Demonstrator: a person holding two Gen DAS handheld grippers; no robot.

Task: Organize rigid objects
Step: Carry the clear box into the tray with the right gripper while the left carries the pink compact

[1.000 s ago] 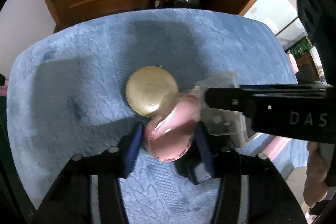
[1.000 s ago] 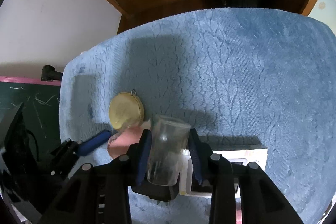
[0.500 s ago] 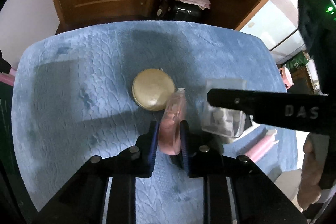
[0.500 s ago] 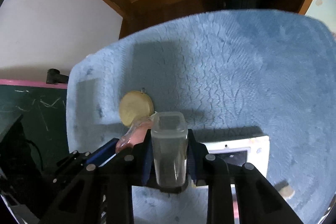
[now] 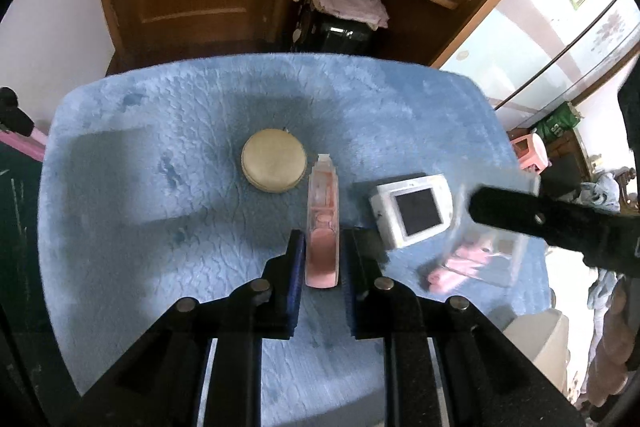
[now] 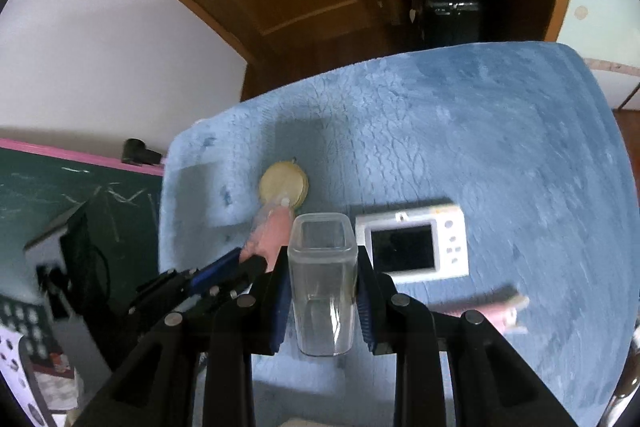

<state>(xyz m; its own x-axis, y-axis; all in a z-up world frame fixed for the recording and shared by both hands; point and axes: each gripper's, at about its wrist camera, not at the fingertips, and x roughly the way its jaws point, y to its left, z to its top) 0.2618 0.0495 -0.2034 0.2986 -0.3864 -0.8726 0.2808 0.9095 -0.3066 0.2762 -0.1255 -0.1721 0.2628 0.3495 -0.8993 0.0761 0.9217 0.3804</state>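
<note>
My left gripper (image 5: pixel 322 247) is shut on a flat pink compact case (image 5: pixel 322 227), held on edge above the blue cloth (image 5: pixel 160 227). My right gripper (image 6: pixel 323 269) is shut on a clear plastic box (image 6: pixel 323 283), lifted above the cloth. In the left wrist view the right gripper's arm (image 5: pixel 560 219) and the blurred clear box (image 5: pixel 496 227) are at the right. A round gold case (image 5: pixel 274 160) lies on the cloth, just beyond the pink case. It also shows in the right wrist view (image 6: pixel 283 185), with the pink case (image 6: pixel 270 233) and left gripper (image 6: pixel 224 267) lower left.
A white camera (image 5: pixel 412 209) lies screen-up on the cloth, right of the pink case; it also shows in the right wrist view (image 6: pixel 412 241). A pink stick-like object (image 5: pixel 456 267) lies near the cloth's right edge. Wooden door, shelf and a dark bin stand behind. A chalkboard (image 6: pixel 60 195) stands left.
Both grippers have risen and pulled back from the cloth with their objects. The pink case turned from flat-facing to edge-on. The white camera is now uncovered.
</note>
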